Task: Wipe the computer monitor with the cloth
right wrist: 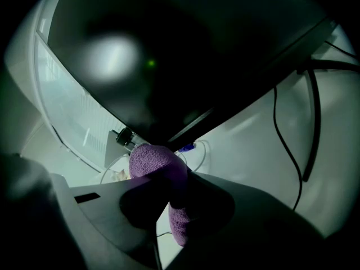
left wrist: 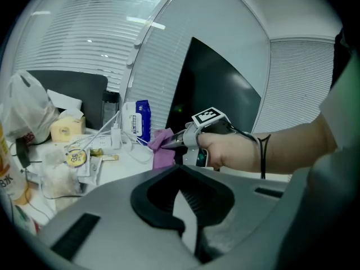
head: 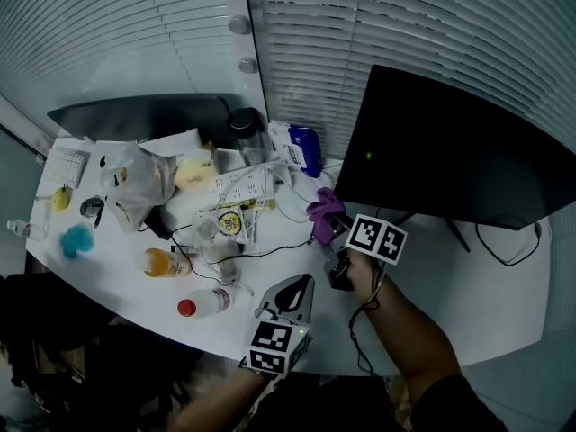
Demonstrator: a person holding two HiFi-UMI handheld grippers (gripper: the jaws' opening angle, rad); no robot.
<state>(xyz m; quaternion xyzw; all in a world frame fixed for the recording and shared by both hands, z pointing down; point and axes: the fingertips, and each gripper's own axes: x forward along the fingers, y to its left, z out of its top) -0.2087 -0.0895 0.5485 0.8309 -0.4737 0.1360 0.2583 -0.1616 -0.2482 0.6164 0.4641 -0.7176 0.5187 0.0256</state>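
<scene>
The black monitor (head: 450,151) stands at the right of the white desk (head: 468,304), screen dark, with a small green light near its lower left. My right gripper (head: 333,225) is shut on a purple cloth (head: 323,211) just in front of the monitor's lower left corner. In the right gripper view the cloth (right wrist: 160,165) bulges out between the jaws, close under the monitor (right wrist: 169,49). My left gripper (head: 295,288) hovers over the desk's near edge, jaws together and empty. The left gripper view shows the right gripper (left wrist: 175,142), the cloth (left wrist: 162,151) and the monitor (left wrist: 219,94) ahead.
Clutter fills the desk's left half: a white plastic bag (head: 135,183), a power strip (head: 236,187), an orange bottle (head: 160,263), a red-capped bottle (head: 205,303), a blue pack (head: 306,148). Cables (head: 499,246) trail under the monitor. Blinds cover the window behind.
</scene>
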